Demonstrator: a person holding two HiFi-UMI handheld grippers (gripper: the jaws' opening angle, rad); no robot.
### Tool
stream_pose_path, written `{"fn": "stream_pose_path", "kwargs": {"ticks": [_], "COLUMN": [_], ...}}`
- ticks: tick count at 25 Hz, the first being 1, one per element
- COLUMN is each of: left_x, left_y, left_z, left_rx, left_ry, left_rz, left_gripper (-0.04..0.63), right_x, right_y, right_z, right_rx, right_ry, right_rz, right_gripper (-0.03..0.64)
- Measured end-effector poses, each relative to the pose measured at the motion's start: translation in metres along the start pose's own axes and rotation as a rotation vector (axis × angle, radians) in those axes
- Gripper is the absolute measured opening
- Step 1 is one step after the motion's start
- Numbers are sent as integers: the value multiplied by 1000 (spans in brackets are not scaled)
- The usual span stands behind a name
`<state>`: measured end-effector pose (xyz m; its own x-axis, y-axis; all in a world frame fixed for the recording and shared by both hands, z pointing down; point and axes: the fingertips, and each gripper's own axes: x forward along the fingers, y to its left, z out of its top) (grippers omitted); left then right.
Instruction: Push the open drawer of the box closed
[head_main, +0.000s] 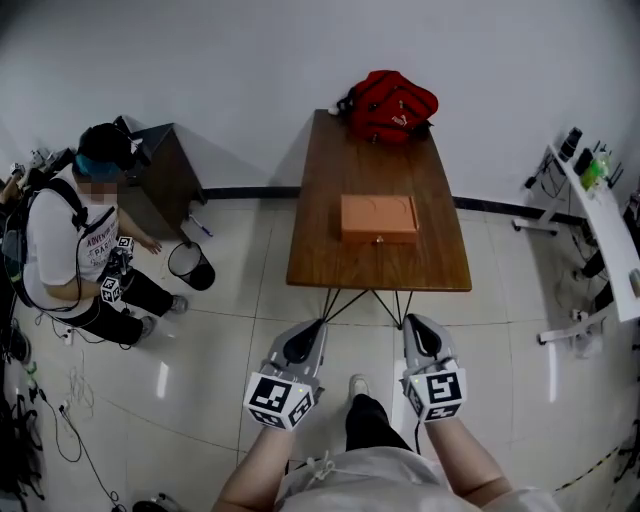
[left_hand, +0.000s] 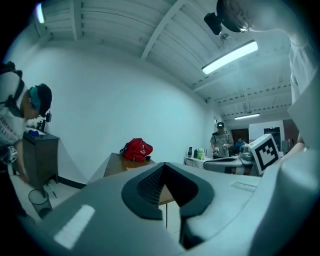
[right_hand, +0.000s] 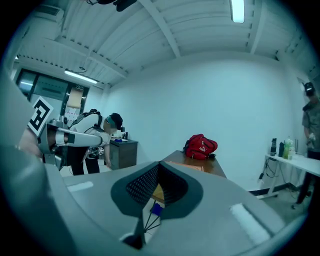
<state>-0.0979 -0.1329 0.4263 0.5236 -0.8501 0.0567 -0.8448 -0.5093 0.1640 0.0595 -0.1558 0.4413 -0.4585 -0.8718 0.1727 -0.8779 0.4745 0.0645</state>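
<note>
An orange box (head_main: 379, 212) lies flat on the near half of a brown wooden table (head_main: 330, 200). Its front face, with a small knob (head_main: 379, 240), is turned toward me; from here I cannot tell how far the drawer stands out. In the right gripper view the box (right_hand: 192, 167) shows as a thin orange slab. My left gripper (head_main: 303, 338) and right gripper (head_main: 421, 335) hang over the floor short of the table's near edge, well apart from the box. Both are shut and hold nothing; the left gripper (left_hand: 163, 164) and the right gripper (right_hand: 159, 163) each have their jaw tips meeting.
A red backpack (head_main: 392, 105) sits at the table's far end by the wall. At the left a person (head_main: 80, 250) crouches beside a dark cabinet (head_main: 165, 175) and a round bin (head_main: 190, 265). A white desk (head_main: 600, 230) stands at the right.
</note>
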Motion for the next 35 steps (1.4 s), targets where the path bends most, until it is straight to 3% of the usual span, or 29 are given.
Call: {"fn": "stream_pose_path", "kwargs": {"ticks": [8, 15, 23, 35], "left_x": [-124, -184, -217, -223], "left_y": [-49, -80, -120, -168], "left_z": [-5, -4, -4, 6], "left_rx": [14, 33, 17, 51], "left_ry": [-10, -12, -17, -19], "left_rz": [-35, -60, -97, -71], "left_gripper": [6, 6, 6, 6], "right_x": [-110, -181, -233, -266], "right_y": [81, 119, 127, 137], "right_z": [-5, -7, -11, -16], "right_rx": [-11, -11, 11, 4], "right_ry": [-10, -3, 21, 26], "right_rz": [-53, -103, -116, 21], "right_gripper": [6, 8, 7, 6]}}
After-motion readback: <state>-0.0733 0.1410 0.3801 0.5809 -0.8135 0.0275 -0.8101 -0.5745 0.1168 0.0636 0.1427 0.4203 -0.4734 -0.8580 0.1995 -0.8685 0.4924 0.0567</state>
